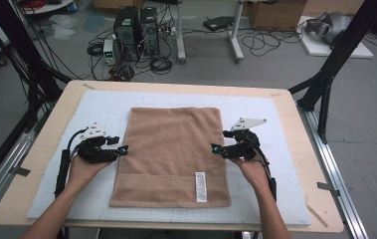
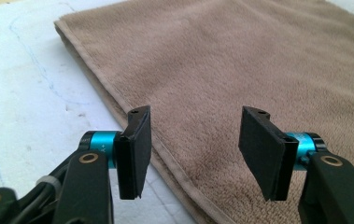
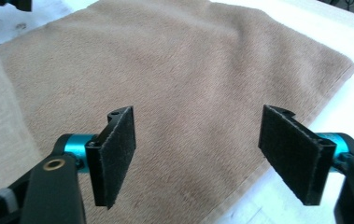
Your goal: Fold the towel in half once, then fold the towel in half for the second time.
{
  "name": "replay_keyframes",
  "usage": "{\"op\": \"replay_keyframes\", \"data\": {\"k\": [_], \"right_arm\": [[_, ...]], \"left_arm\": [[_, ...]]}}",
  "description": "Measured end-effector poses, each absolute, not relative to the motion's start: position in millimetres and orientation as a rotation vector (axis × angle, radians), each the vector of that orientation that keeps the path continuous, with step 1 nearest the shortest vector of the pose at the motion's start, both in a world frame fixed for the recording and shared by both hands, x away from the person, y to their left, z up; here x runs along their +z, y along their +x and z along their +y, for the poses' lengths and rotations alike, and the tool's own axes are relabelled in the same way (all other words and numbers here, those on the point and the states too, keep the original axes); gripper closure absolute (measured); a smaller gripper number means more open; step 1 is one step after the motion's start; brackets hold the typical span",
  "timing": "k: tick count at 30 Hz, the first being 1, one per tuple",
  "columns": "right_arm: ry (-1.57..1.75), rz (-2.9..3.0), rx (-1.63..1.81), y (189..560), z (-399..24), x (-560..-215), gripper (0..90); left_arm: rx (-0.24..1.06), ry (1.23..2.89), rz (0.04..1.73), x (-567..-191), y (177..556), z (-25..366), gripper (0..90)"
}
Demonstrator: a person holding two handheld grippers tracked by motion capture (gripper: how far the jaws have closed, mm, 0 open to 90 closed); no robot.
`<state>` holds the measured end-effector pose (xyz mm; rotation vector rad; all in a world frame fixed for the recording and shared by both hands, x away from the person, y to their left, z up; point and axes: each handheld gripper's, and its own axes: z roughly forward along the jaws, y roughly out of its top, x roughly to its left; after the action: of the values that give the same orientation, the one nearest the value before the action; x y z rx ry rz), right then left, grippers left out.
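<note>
Your left gripper and right gripper flank the towel mid-frame, jaws apart and empty, its long axis running top-to-bottom.

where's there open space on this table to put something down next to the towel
Bare white mat lies beyond the brown towel, between its far edge and the table rim, and at the near corners. Both towel sides are crowded by the left gripper and right gripper.

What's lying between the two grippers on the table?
The brown towel spans the stretch between the left gripper and right gripper, seen in the high view.
</note>
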<state>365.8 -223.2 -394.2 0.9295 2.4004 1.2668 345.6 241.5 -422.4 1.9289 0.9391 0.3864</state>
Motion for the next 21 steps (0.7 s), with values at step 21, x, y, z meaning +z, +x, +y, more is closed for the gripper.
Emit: {"op": "replay_keyframes", "data": {"k": [21], "right_arm": [[0.888, 2.419, 1.239, 371.9, -218.2, -386.7, 24.0]], "left_arm": [[0.426, 1.927, 0.938, -410.8, 354.4, 241.6, 40.9]]}}
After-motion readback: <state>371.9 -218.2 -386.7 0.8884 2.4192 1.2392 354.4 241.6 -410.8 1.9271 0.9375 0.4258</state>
